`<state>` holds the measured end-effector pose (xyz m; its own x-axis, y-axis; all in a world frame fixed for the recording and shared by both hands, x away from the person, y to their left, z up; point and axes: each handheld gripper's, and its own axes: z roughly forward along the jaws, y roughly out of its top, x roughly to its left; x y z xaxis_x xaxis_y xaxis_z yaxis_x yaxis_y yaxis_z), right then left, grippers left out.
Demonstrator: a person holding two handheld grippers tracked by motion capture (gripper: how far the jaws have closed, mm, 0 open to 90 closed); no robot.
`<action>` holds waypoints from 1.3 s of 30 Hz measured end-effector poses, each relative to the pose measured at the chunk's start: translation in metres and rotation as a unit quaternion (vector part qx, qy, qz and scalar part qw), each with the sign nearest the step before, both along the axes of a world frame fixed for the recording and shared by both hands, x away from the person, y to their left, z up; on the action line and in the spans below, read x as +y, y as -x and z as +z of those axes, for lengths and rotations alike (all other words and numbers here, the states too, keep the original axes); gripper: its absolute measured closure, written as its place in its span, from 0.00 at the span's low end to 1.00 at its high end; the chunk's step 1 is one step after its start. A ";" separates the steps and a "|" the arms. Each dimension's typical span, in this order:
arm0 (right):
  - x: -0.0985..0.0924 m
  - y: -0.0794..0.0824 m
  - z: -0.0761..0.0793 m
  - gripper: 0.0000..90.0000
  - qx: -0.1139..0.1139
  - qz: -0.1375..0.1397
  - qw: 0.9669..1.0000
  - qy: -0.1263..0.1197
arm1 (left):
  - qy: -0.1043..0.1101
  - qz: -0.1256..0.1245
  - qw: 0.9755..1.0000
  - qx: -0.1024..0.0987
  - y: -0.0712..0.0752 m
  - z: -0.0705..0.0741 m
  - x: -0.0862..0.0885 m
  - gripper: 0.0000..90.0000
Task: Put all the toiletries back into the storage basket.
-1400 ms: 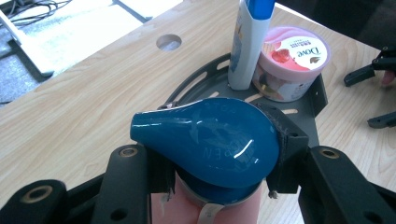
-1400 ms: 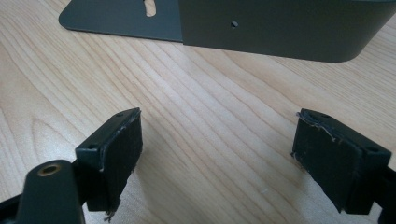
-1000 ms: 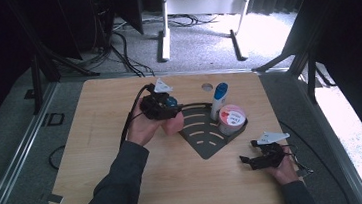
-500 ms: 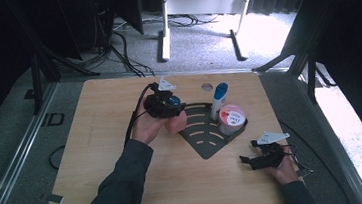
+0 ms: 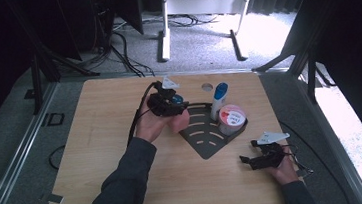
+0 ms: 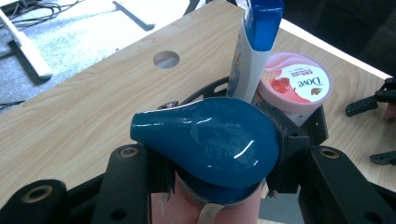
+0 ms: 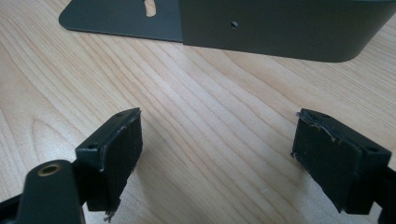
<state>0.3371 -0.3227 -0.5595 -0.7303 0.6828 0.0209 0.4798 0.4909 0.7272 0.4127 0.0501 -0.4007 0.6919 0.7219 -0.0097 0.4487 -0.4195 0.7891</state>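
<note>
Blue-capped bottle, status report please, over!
Left hand-held gripper shut on blue-capped pink bottle, near the rack. Right hand-held gripper open, empty, over bare table. White tube and Dove tub already in rack.

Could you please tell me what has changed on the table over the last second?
Hardly anything: the left tool, clamped on the pink bottle with the dark-blue teardrop cap, edged slightly toward the dark metal fan-shaped rack. The right tool stayed open and still.
</note>
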 end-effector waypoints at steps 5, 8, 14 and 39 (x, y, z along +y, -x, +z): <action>0.000 0.000 0.000 0.17 0.000 0.000 1.000 0.000 | -0.002 0.000 1.000 -0.001 -0.002 0.000 -0.002 0.59; 0.000 0.000 0.000 0.17 -0.001 0.000 1.000 0.000 | 0.002 0.002 1.000 -0.001 -0.003 -0.001 -0.004 0.59; 0.000 0.000 0.000 0.17 0.000 0.000 1.000 0.000 | -0.002 -0.001 1.000 -0.001 -0.006 -0.002 -0.010 0.59; 0.000 0.000 0.000 0.18 0.000 0.000 1.000 0.000 | 0.002 0.002 1.000 0.000 -0.016 -0.012 -0.025 0.59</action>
<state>0.3371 -0.3227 -0.5594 -0.7301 0.6831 0.0210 0.4802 0.4908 0.7270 0.4286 0.0255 -0.4131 0.6889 0.7248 -0.0130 0.4501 -0.4136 0.7914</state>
